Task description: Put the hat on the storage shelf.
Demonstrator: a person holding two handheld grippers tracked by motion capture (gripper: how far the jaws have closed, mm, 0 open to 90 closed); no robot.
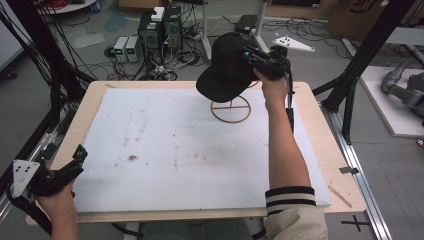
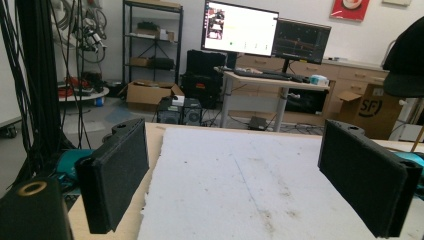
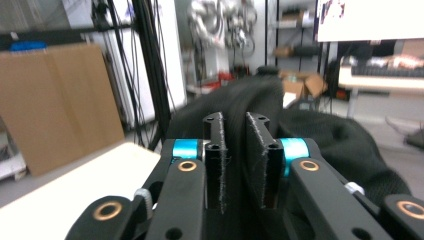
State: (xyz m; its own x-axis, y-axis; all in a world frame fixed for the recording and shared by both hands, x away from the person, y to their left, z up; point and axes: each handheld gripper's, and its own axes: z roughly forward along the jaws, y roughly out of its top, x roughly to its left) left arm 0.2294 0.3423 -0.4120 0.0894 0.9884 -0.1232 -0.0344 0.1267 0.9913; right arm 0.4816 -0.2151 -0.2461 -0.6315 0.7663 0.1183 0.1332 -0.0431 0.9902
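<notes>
While a black cap [image 1: 226, 67] is perched on a wooden stand [image 1: 230, 108] at the far right of the table, the right gripper [image 1: 256, 56] is held against its right side by a hand reaching from a sleeve with striped cuff [image 1: 289, 195]. In the right gripper view the two jaws are seen a narrow gap apart, with the cap's dark fabric [image 3: 325, 135] lying just beyond and around them; whether any fabric is pinched between the pads cannot be told. No earlier picture is available for comparison.

The left gripper [image 1: 62, 170] is held at the near left corner of the table, and its jaws are seen wide apart in the left gripper view, with nothing between them.

The table [image 1: 320, 125] is a pale wooden board, and most of it is covered by a white foam sheet [image 1: 175, 150] marked with small brown stains and scuffs. The stand's ring base is set on the far part of that sheet.

Beyond the far edge, computer towers [image 1: 160, 30] and tangled cables are seen on a grey floor. Black frame posts [image 1: 360, 60] are placed at the right. In the left gripper view, two monitors [image 2: 265, 35] on a desk, cardboard boxes [image 2: 150, 95] and a metal shelf [image 2: 152, 45] are shown against a white wall.
</notes>
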